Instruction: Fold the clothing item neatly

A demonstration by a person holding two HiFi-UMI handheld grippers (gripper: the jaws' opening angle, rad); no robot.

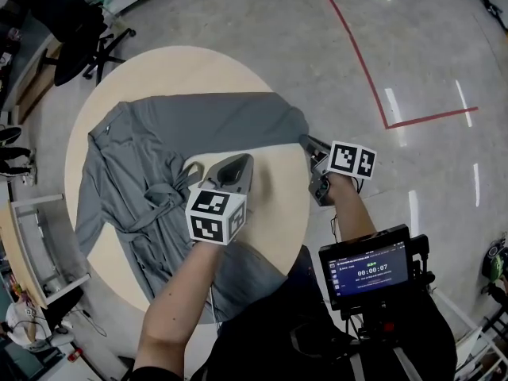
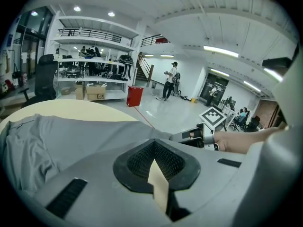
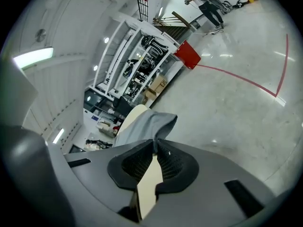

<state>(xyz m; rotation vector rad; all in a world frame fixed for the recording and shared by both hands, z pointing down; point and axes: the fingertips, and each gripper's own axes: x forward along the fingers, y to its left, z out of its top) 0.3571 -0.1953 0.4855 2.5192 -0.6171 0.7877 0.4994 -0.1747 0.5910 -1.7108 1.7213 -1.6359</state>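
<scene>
A grey garment (image 1: 159, 133) lies spread across a round table (image 1: 182, 66) as the right gripper (image 3: 155, 141) pinches its far end (at the table's rim). The left gripper (image 2: 154, 143), jaws together, apparently holds nothing near its middle.

The head view is looking steeply down at the tabletop (image 1: 182, 70); both gripper views are looking low and close across the garment (image 1: 159, 149).

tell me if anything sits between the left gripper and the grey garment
Nothing visible does. The left gripper, jaws together, is over the middle of the garment, which lies uncovered on the round table. The right gripper pinches the garment's right-hand end.
</scene>
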